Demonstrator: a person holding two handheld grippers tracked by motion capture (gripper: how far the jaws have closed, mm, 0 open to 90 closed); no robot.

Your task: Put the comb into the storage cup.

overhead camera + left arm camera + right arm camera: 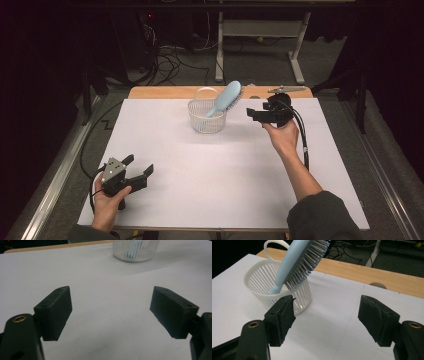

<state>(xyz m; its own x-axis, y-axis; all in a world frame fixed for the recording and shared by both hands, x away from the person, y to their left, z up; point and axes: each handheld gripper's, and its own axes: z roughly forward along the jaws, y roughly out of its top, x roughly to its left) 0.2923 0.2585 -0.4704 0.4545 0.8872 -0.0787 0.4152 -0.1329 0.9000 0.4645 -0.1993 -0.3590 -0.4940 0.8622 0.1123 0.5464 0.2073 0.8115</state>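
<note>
Right tongs (251, 114) sat near the far right part of the surface (215, 170), jaws spread wide with nothing between them, pointed left toward the basket (206, 119). The basket, white and slotted, stood upright near the middle of the far edge. A light blue hairbrush (226, 98) stood in it handle-down, head leaning out over the rim toward the far right, bristles facing down and right. In the right gripper view the brush (294, 262) slanted from the basket (262, 282) up across the frame, above and to the left of the gap between the jaws; the near jaw sat just in front of the basket wall, and I couldn't tell whether it touched. Left tongs (139, 168) were at the near left corner, also released, jaws wide, well apart from everything; its own view had the basket (135, 251) far ahead across bare surface. So the right hand (283, 136) was clearly the nearer one. My read: the brush was the thing being handled, and the brush's long axis ran diagonally, low-left at the handle to high-right at the head, as seen from the near edge. A grab would likely want the right tongs raised and closed across the head or neck, square to that axis. Risk, as I judged it: the light basket tipping or dragging along.
</note>
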